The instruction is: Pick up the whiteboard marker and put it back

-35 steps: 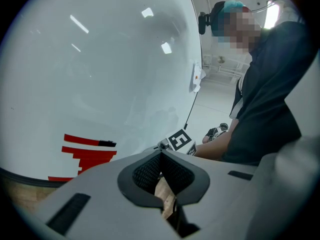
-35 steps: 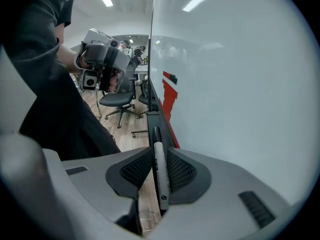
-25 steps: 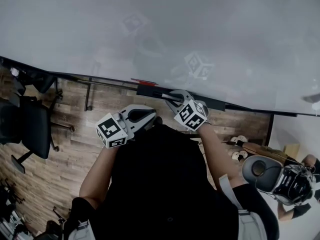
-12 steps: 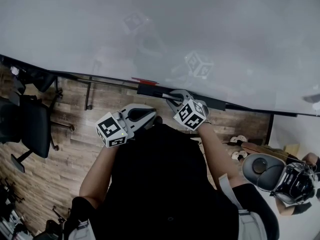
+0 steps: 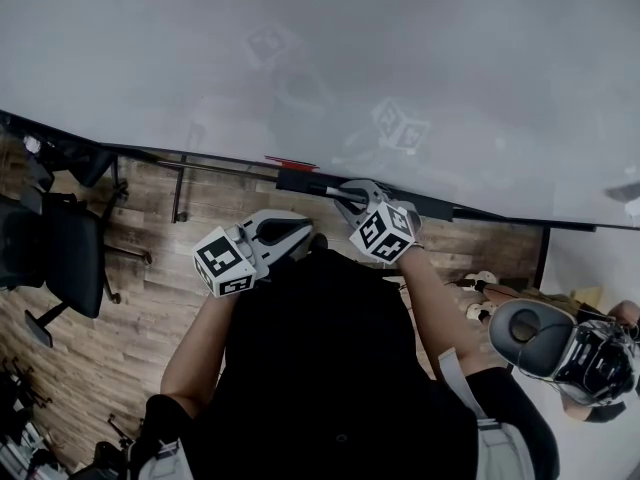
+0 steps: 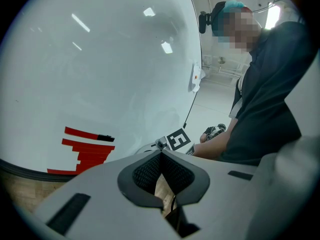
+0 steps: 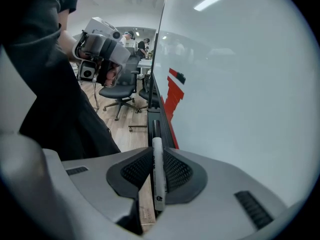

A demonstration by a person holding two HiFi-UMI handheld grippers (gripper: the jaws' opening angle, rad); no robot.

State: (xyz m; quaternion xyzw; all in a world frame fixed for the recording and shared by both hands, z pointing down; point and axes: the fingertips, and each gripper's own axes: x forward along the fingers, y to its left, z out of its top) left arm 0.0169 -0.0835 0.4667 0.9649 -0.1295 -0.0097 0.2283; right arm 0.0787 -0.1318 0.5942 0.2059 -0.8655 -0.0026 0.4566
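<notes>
Glossy white whiteboard [image 5: 320, 58] blocks ahead; its narrow black marker tray [image 5: 295, 181] juts along the lower edge, beneath the white-barrelled whiteboard marker [image 7: 158, 184] in the right gripper [image 5: 342, 194]. Wooden floor [image 5: 150, 268] lies open leftward, to a black office chair [image 5: 60, 253]. Another person [image 5: 600, 363] crowds the right.

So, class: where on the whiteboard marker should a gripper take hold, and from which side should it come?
Mid-barrel, as the right gripper holds the marker now: it is a thin straight cylinder running along the tray, whiteboard behind, so come from the room side.
</notes>
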